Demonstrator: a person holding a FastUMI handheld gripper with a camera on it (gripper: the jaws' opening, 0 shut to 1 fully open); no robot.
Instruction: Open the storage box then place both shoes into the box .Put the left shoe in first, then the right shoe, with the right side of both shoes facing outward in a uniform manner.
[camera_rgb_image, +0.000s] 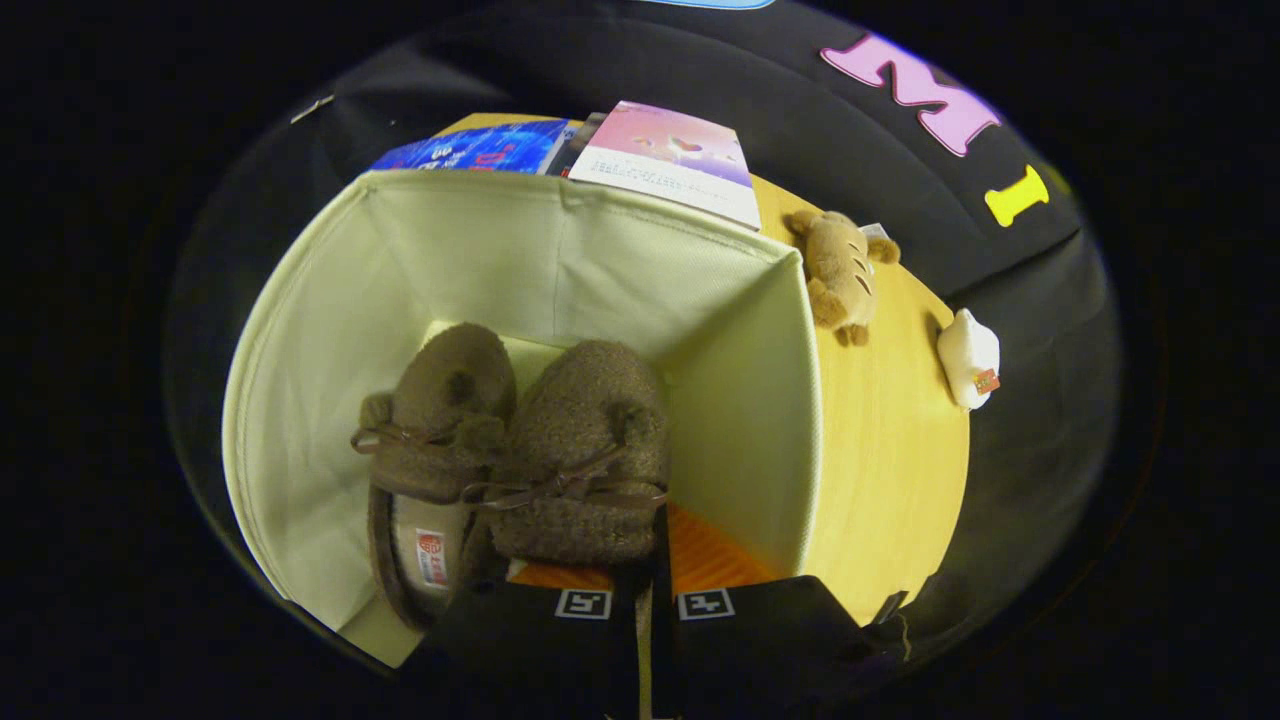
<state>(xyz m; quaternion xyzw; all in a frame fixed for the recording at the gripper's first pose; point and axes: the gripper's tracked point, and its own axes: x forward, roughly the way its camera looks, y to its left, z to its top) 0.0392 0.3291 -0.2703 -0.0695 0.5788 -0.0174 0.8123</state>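
The pale fabric storage box (330, 330) stands open below me, with both fuzzy brown shoes inside, toes pointing away from me. One shoe (440, 420) lies against the box's left wall, its lining and label showing. The other shoe (590, 450) sits beside it on the right and touches it. My gripper (648, 600) is over this shoe's heel. Its fingers (583, 610) are almost together, with a thin strip of the heel edge pinched between them. The heel opening is hidden under the fingers.
The box stands on a yellow wooden table (890, 440). Beyond the box lie a pink booklet (670, 160) and a blue one (480, 148). A brown plush toy (840, 275) and a small white plush (968, 358) lie on the table to the right of the box.
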